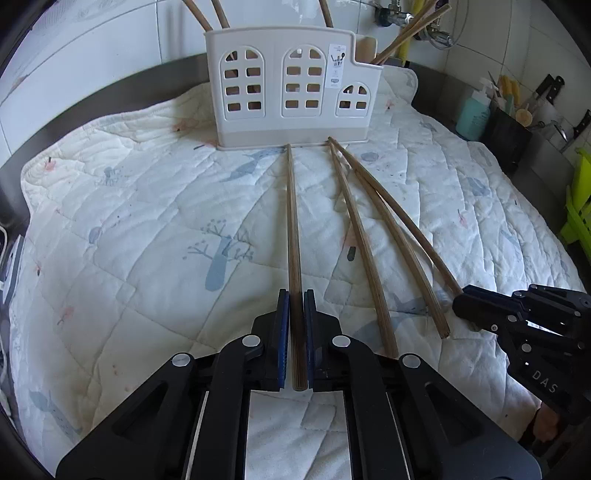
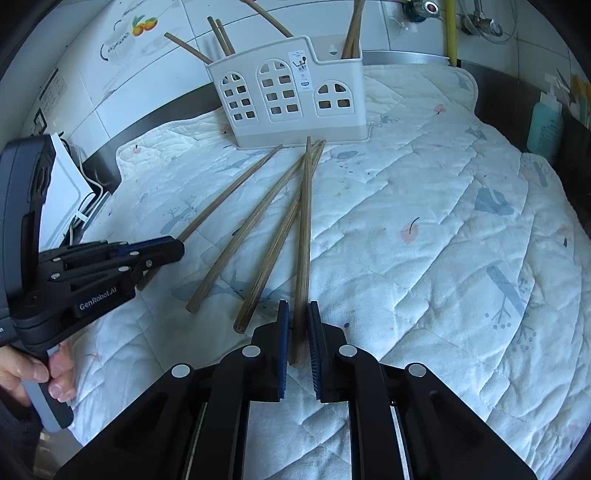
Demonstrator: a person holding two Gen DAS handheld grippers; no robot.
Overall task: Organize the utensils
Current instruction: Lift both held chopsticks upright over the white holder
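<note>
Chopsticks lie in a loose fan on the quilted mat [image 1: 147,206], four in all, their far tips near the foot of the white utensil holder [image 1: 291,96]; the holder stands upright at the back of the mat, its front pierced with arched window cut-outs, and more chopsticks [image 2: 221,35] stand in its compartments.

Left gripper [image 1: 295,306] has its fingers narrowed around the leftmost chopstick [image 1: 292,221]; the blue pads [image 1: 283,332] sit just beside the stick on both sides, though contact cannot be told for certain; the stick runs straight ahead to the holder's base.

Right gripper [image 2: 298,317] has its fingers a little wider, on either side of the near end of the rightmost chopstick [image 2: 305,221]; a small gap shows on each side of the wood, so it is not clamped.

Between those two lie the middle pair of chopsticks [image 1: 369,236], close together at the far tips and spreading toward the near side; a teal soap bottle [image 2: 545,125] stands at the right edge, off the mat.
</note>
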